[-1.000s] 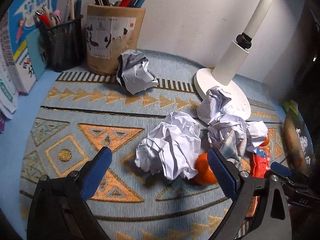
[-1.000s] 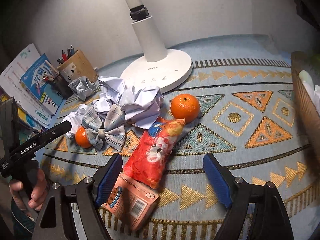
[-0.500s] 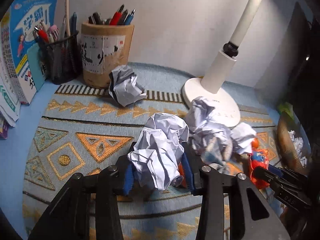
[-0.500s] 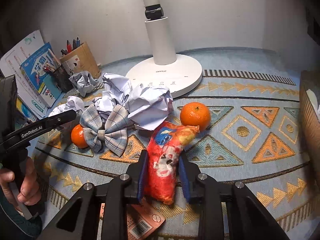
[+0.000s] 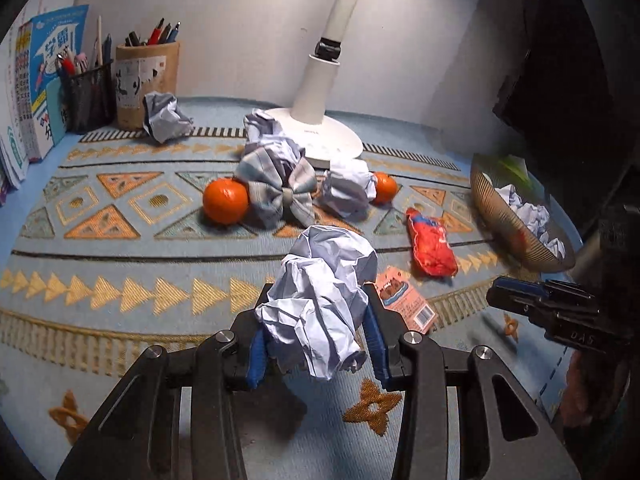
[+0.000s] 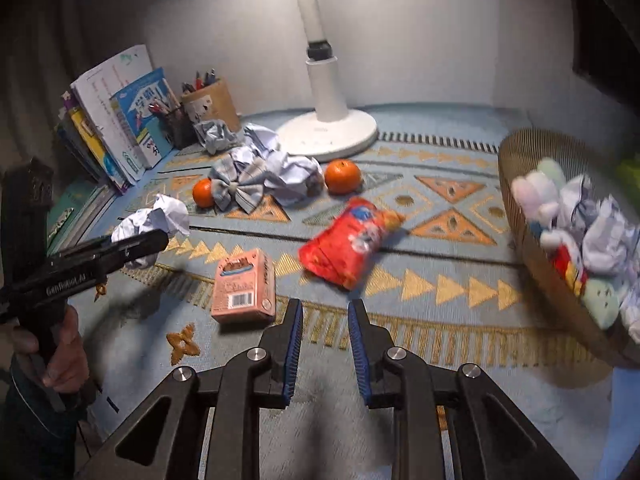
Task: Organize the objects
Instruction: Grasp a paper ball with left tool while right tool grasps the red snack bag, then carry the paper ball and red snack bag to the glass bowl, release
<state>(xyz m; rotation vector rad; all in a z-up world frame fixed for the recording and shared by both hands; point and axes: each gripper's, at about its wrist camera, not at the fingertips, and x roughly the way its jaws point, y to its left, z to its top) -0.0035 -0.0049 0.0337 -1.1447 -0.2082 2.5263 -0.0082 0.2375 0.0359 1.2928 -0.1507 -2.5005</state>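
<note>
Patterned blue matting covers the bench, which backs onto a plain grey wall.

1. Storage zone. Books stand upright at the far left, with two pen holders beside them. A white lamp stands on its base at the rear centre. These items look already sorted.

2. Loose items. Two oranges, a plaid bow and several crumpled paper balls lie clustered in front of the lamp base. A red snack bag and a pink carton lie apart, nearer the operator.

3. Left gripper. The fingers are clenched on a crumpled paper ball, carried above the matting. The ball bulges out past the blue pads on both sides; it is light and springy, so a side pinch is sufficient.

4. Right gripper. The fingers stand narrowly parted and hold nothing. The snack bag lies just ahead of them and appears blurred.

5. Destination. A woven basket at the right edge already contains paper balls and soft toys. Judged from this, the held ball belongs there. The basket wall is tilted toward the operator, which probably eases dropping items in.
</note>
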